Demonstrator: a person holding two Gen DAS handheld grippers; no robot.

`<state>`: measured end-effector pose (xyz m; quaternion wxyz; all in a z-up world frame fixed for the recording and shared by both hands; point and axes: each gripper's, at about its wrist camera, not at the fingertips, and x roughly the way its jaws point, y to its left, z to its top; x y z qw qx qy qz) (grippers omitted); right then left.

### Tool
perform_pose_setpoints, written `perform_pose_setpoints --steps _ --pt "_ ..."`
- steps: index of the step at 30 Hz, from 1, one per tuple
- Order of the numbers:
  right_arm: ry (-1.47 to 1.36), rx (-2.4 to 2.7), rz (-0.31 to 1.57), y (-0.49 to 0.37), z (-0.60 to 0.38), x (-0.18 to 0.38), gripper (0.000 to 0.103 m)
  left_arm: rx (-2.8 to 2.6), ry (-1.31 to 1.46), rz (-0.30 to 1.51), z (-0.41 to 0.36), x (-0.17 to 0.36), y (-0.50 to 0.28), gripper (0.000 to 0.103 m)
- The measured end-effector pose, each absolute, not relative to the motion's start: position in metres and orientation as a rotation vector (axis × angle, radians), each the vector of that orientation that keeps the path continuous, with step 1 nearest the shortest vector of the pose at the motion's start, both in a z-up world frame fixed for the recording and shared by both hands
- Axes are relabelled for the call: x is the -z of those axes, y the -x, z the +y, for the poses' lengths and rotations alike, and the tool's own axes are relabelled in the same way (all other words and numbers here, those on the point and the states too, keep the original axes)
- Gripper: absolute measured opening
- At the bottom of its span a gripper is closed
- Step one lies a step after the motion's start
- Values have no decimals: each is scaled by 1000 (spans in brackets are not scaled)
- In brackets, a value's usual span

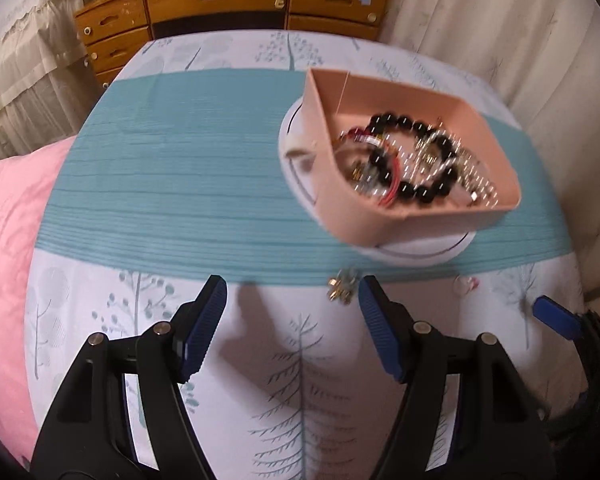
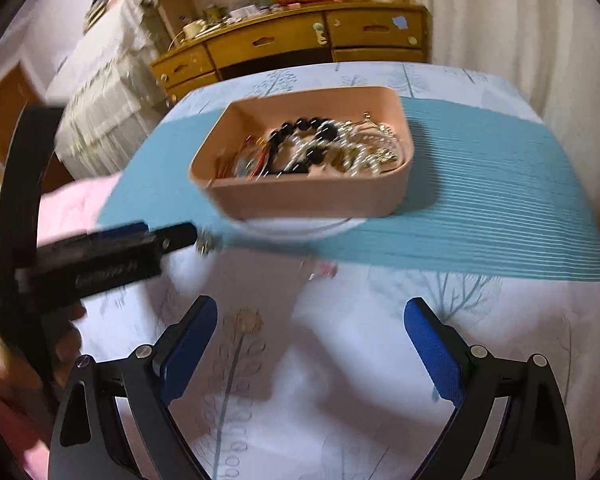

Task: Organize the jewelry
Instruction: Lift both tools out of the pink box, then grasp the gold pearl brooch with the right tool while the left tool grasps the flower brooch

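Observation:
A pink box sits on a white round plate and holds a black bead bracelet and several shiny chains. A small gold earring lies on the cloth just ahead of my left gripper, which is open and empty. A pinkish small piece lies to the right of it. My right gripper is open and empty above the cloth. The left gripper's finger shows in the right wrist view.
The table carries a tree-print cloth with a teal mat across it. A pink quilt lies at the left. A wooden drawer unit and curtains stand behind.

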<state>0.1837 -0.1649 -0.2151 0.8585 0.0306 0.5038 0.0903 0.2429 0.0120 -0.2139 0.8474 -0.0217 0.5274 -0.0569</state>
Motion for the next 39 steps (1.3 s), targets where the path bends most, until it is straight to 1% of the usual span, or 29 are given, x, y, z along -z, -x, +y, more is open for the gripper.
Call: perform_pose_setpoints --steps 5,6,9,12,17,18,19,21,24,26,28,32,33,35,37,39 --pt "44 -164 999 -154 -131 225 95 178 18 1093 12 215 -235 66" --pt "62 -159 999 -150 -124 227 93 193 3 1084 10 213 -234 66" --pt "102 -109 999 -142 -111 234 72 239 -35 1089 5 214 -233 66" --pt "72 -54 1011 -140 -105 240 70 277 -64 1084 0 213 -230 66" --pt "92 -40 999 -140 -95 245 59 347 -80 1073 -7 211 -228 65" --pt "84 -43 1007 -140 -91 248 55 361 -85 1067 -8 211 -228 64" --pt "77 -46 1005 -141 -89 249 54 369 -93 1059 -9 210 -228 60" --pt "77 -52 1002 -141 -82 250 53 369 -125 1038 -11 209 -228 59" --pt "79 -54 997 -143 -75 251 50 404 -139 1043 -13 212 -231 54" --pt "72 -48 996 -144 -72 251 48 424 -140 1051 -13 215 -234 49" --pt "67 -38 996 -148 -71 250 47 443 -141 1056 -15 217 -237 47" --pt "45 -2 1002 -159 -73 249 42 485 -149 1065 -16 221 -242 37" --pt "36 14 1003 -162 -71 249 40 491 -151 1067 -16 222 -242 36" --pt "30 31 1003 -164 -72 248 36 506 -157 1074 -17 223 -244 30" --pt "26 40 1002 -166 -73 248 31 521 -165 1076 -18 224 -244 28" --pt "24 50 1002 -168 -72 248 29 532 -171 1077 -18 224 -244 26"
